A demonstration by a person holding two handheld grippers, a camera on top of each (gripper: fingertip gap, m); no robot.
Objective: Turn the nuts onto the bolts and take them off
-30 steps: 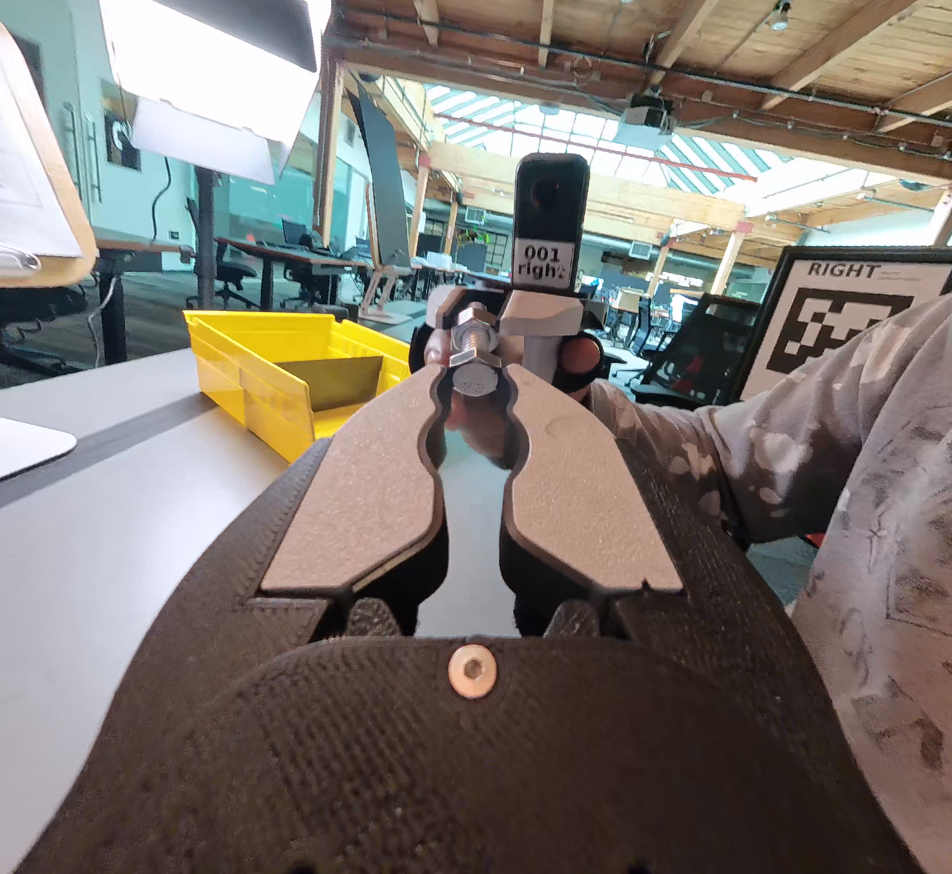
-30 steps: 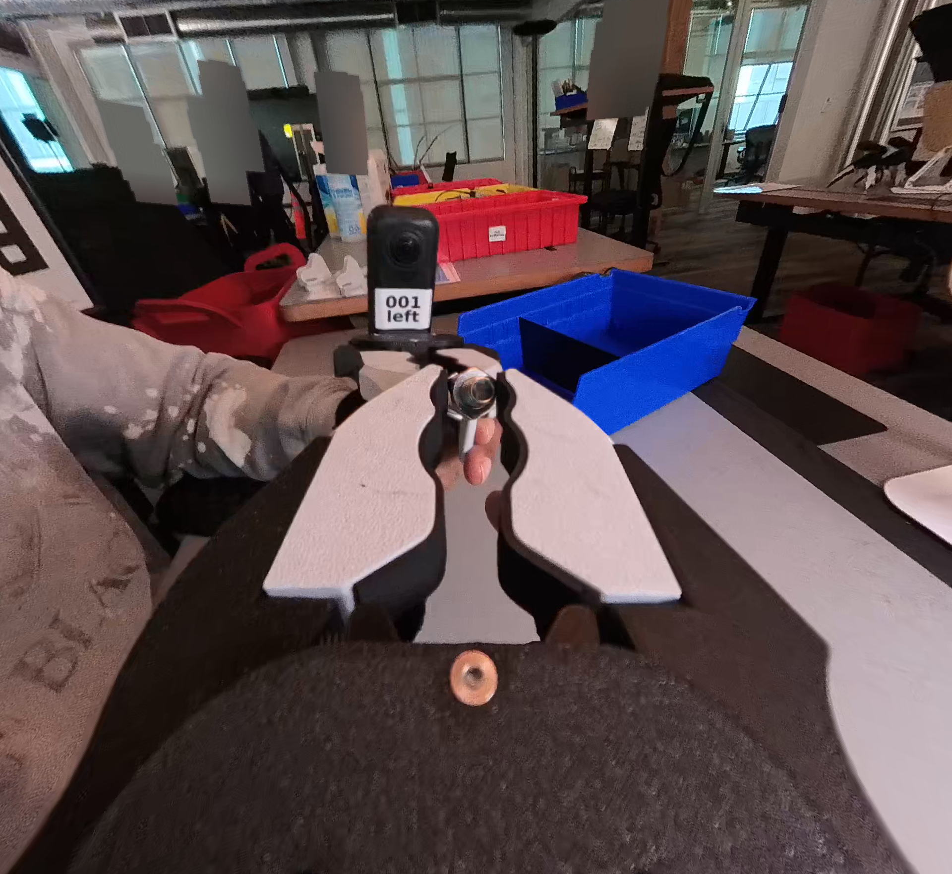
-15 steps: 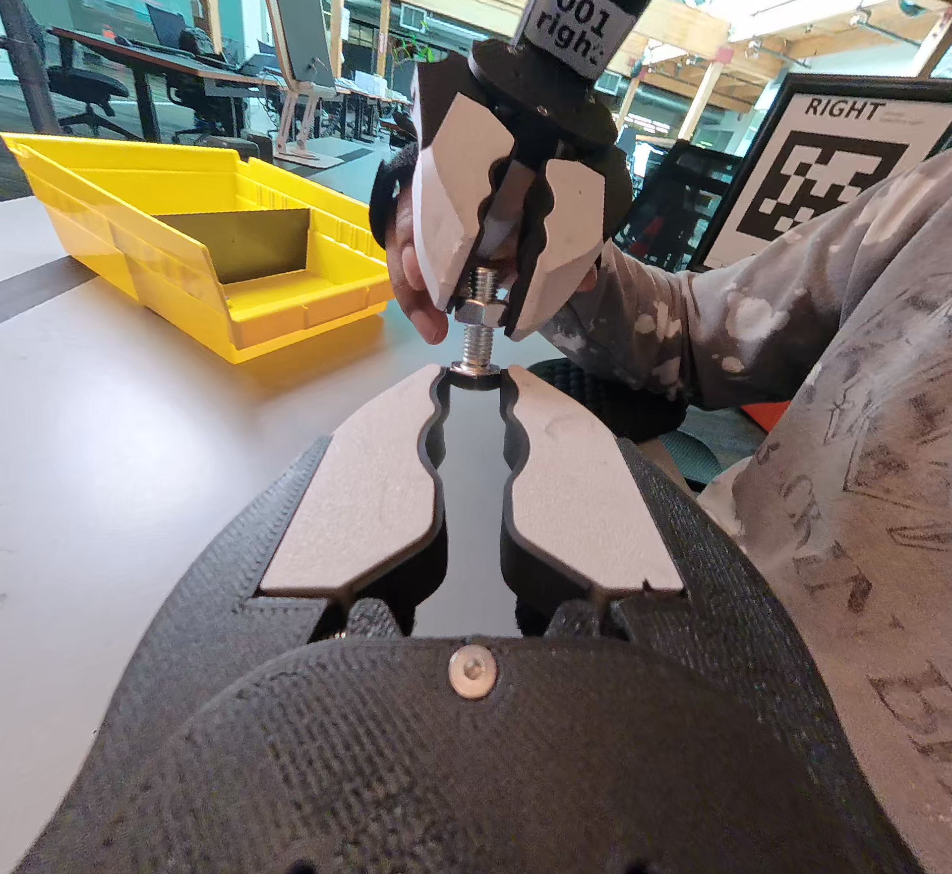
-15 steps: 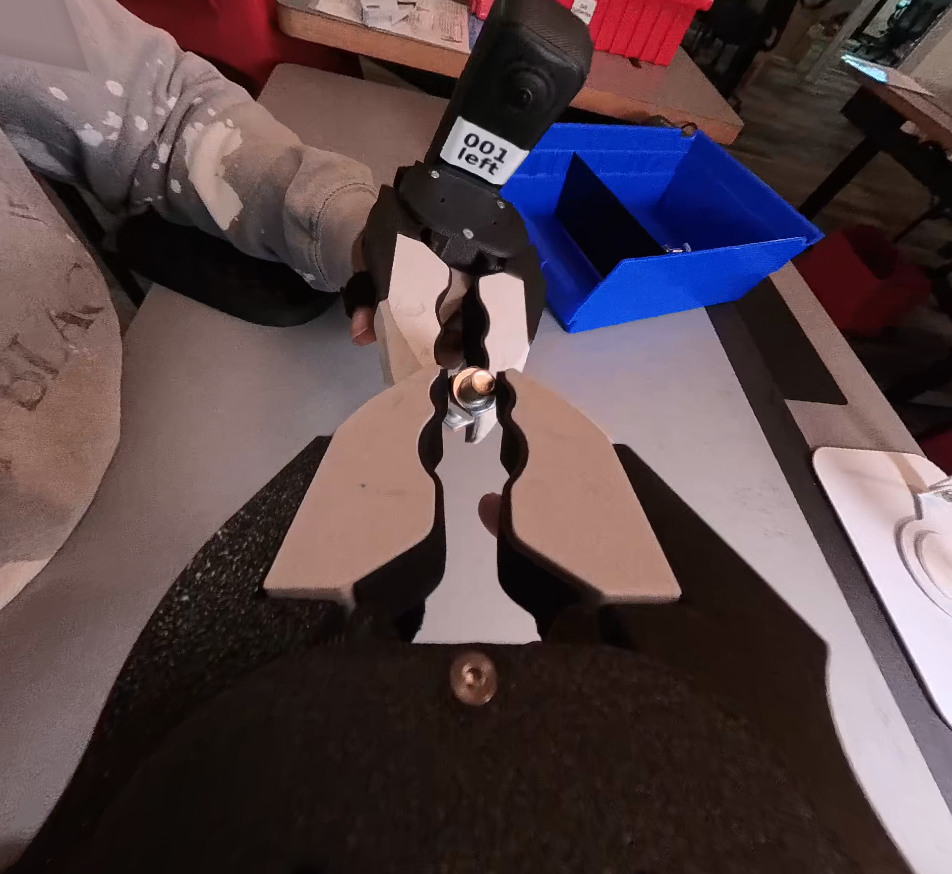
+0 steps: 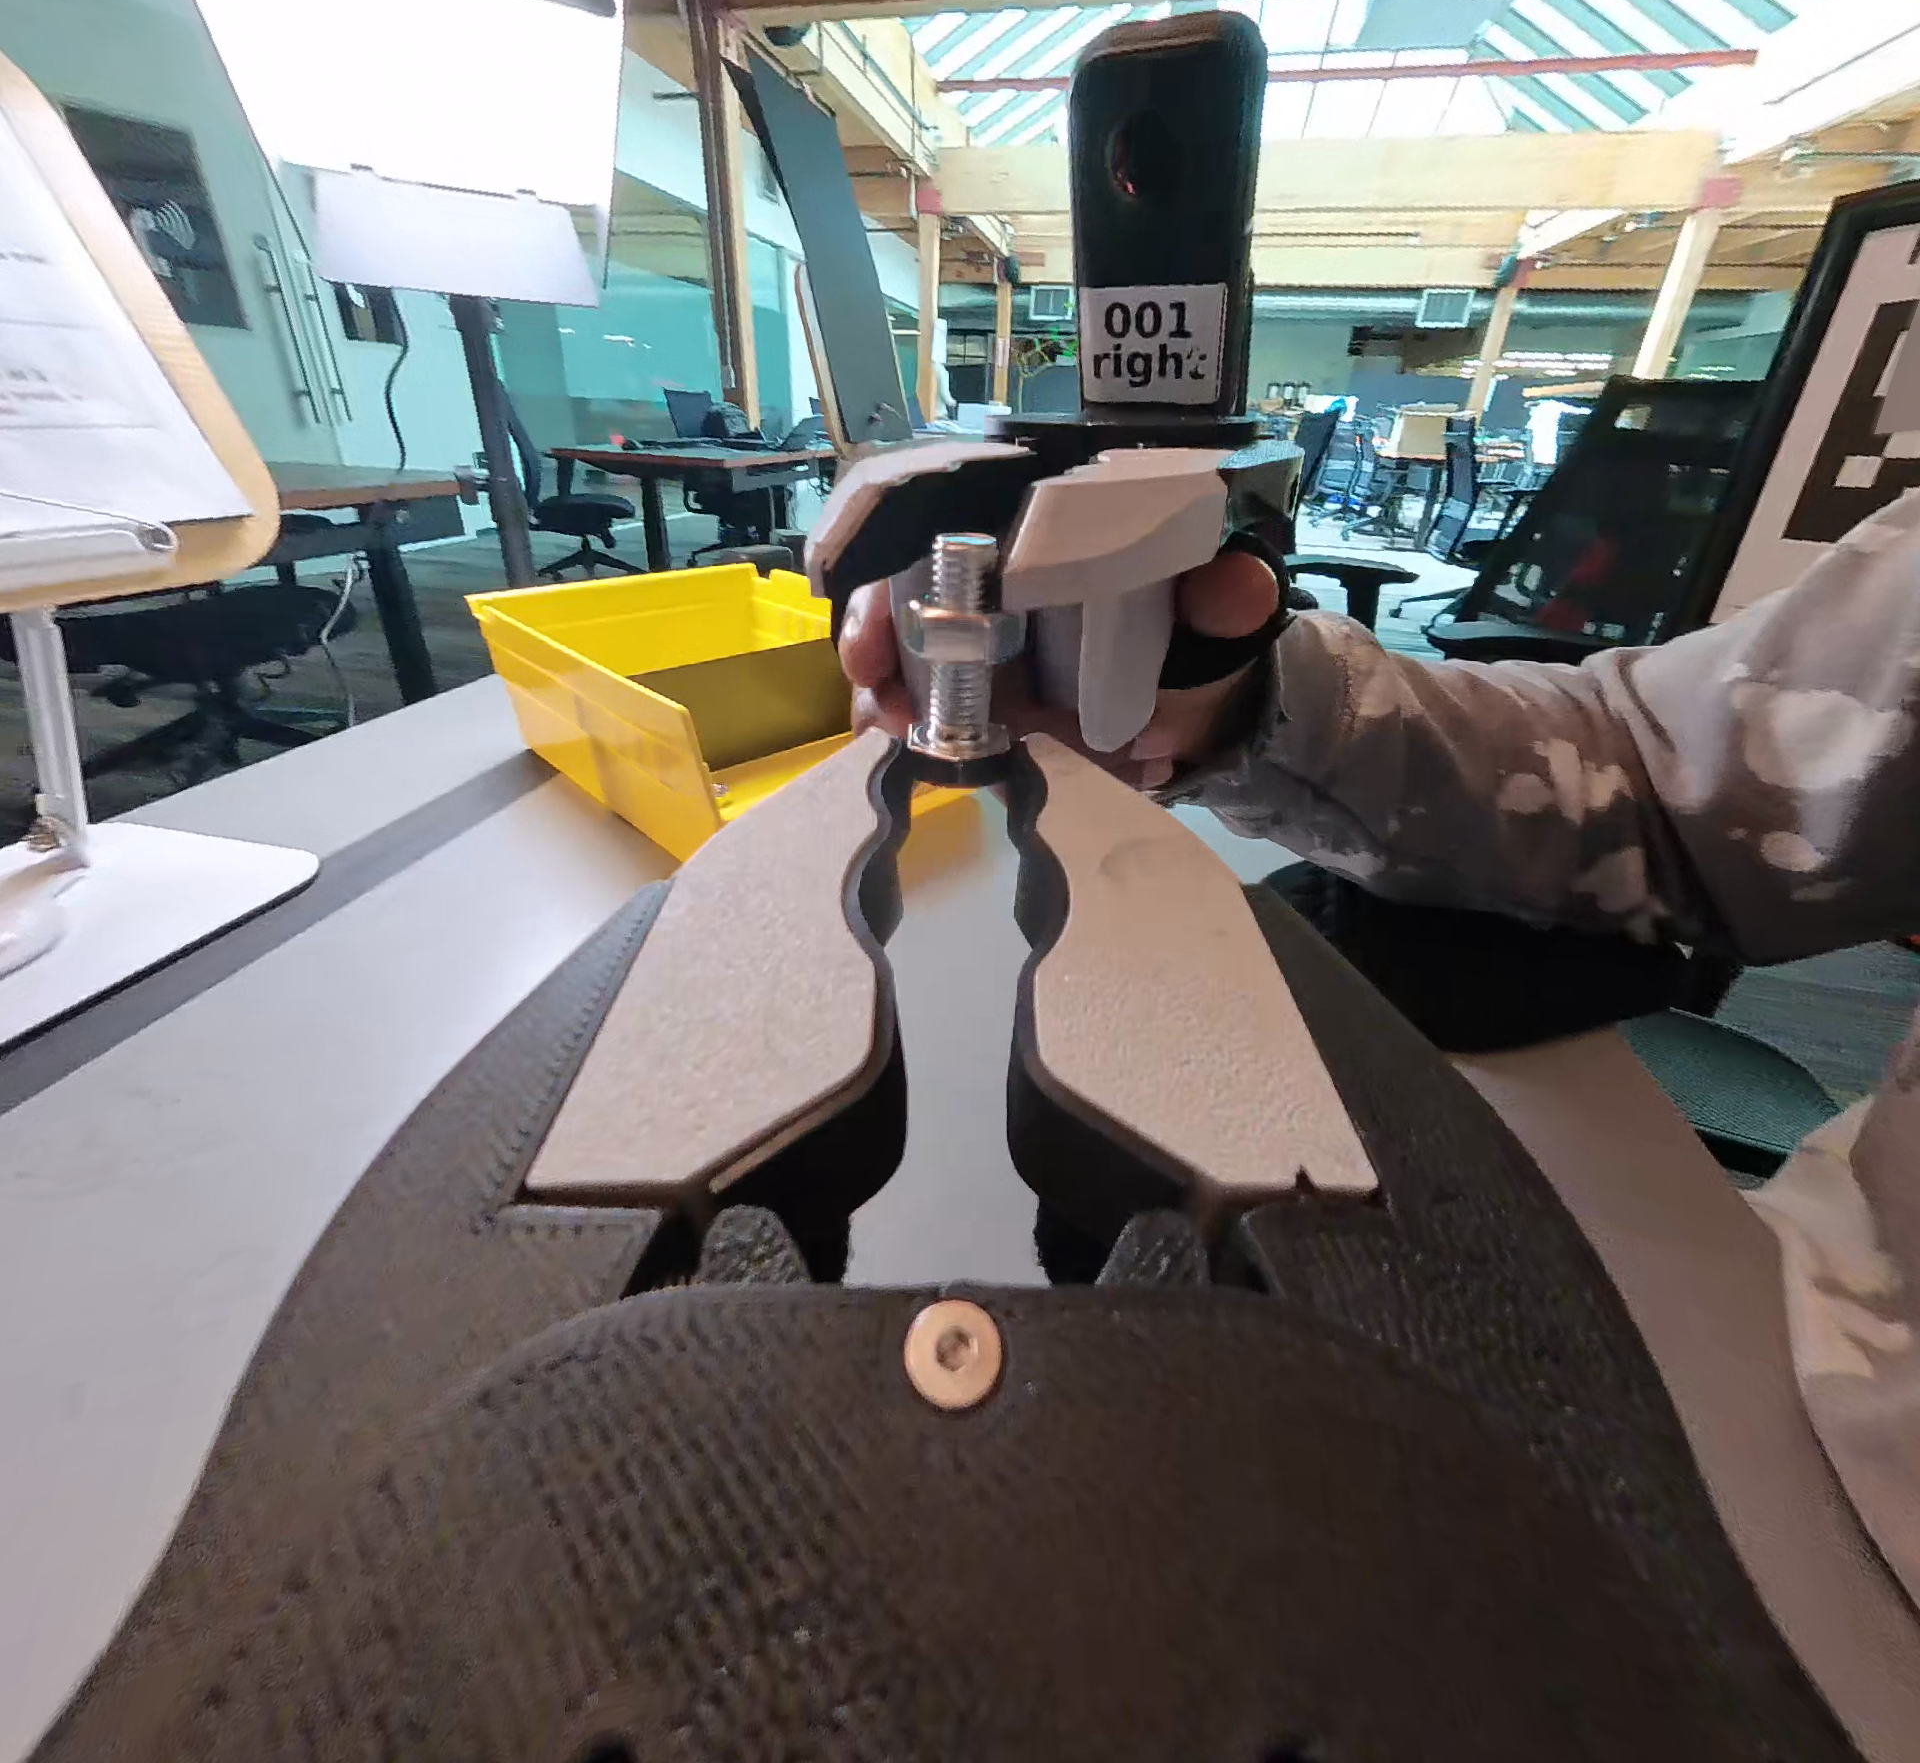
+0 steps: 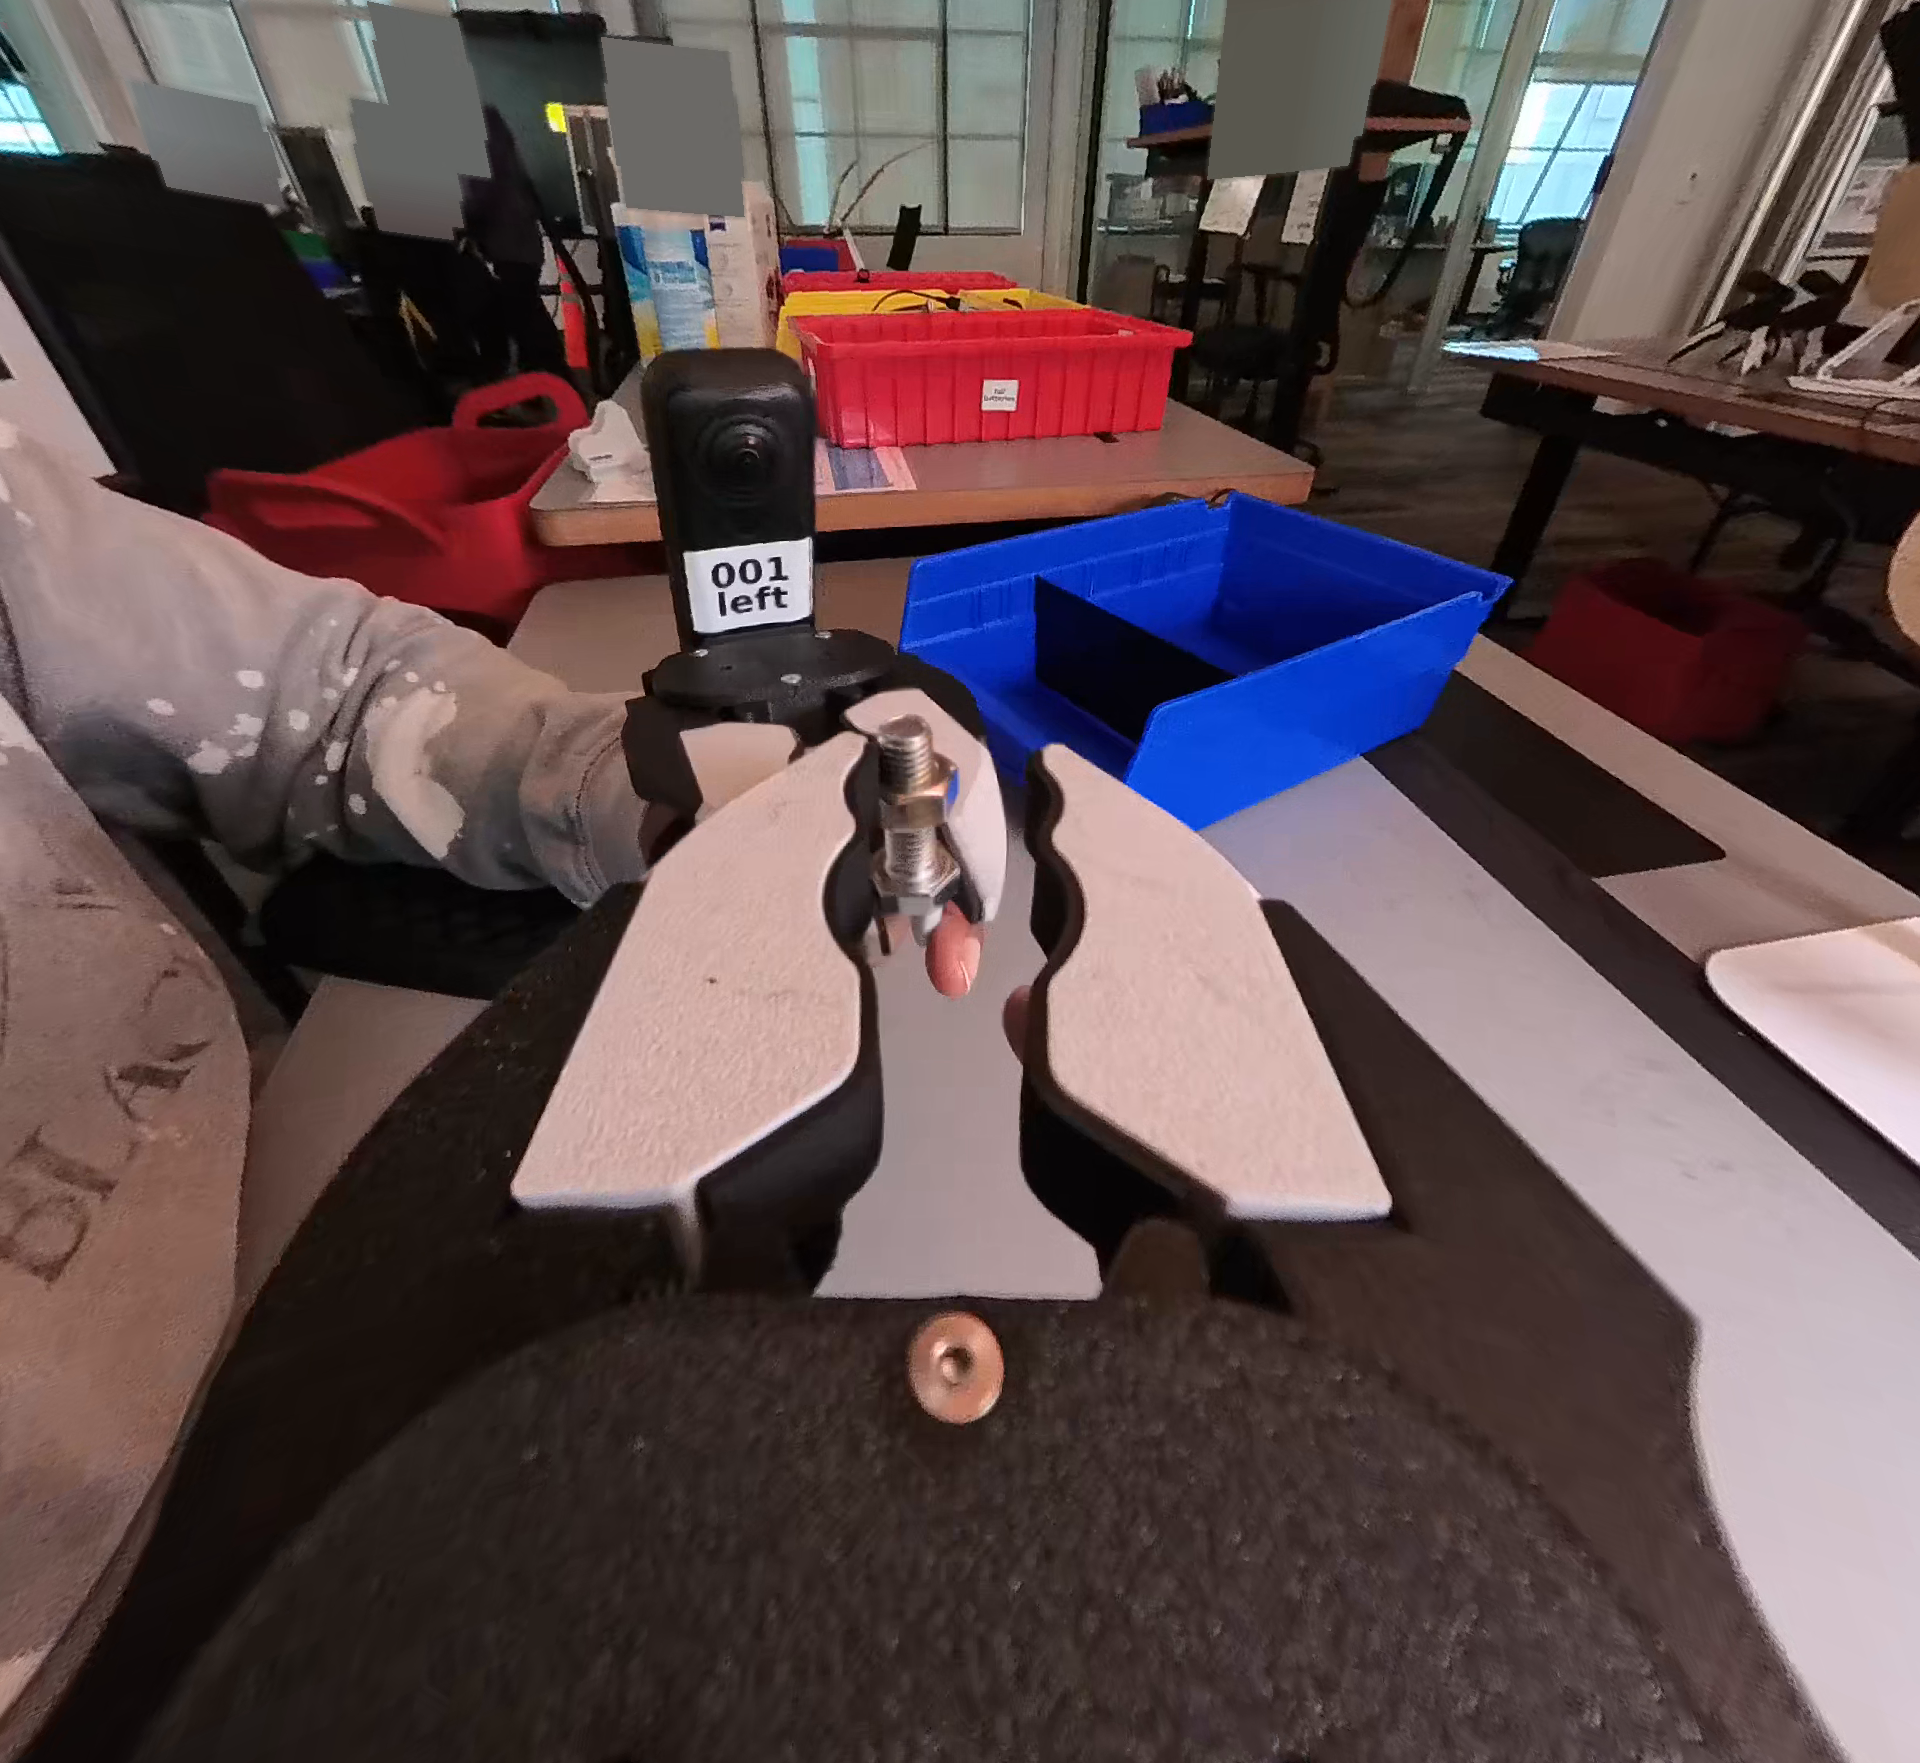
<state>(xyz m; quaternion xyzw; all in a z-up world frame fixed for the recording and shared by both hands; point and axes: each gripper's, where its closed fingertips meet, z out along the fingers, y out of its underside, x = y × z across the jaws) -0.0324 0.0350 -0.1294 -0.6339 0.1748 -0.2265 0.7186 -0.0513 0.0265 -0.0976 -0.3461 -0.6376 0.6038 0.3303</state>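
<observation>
Standing upright between the 2 claws, a silver bolt [image 5: 961, 664] carries 1 hex nut [image 5: 958, 635] about halfway up its thread. The bolt's head sits at the bottom, pinched in the tip notch of the left gripper [image 5: 954, 763], which is clenched on it. From the right wrist view the same bolt [image 6: 912, 814] shows just ahead of the right gripper [image 6: 948, 783], whose fingers stand apart around the nut [image 6: 921, 788]; whether either finger touches it is hard to tell, so this claw reads as released. Bare fingertips [image 6: 954, 957] of the person show below the bolt head. Beyond the left claw, to its left, a yellow bin [image 5: 623, 674] rests on the grey table [image 5: 260, 1038]. Beyond the right claw, to its right, sits a blue bin [image 6: 1299, 674] with a divider.
</observation>
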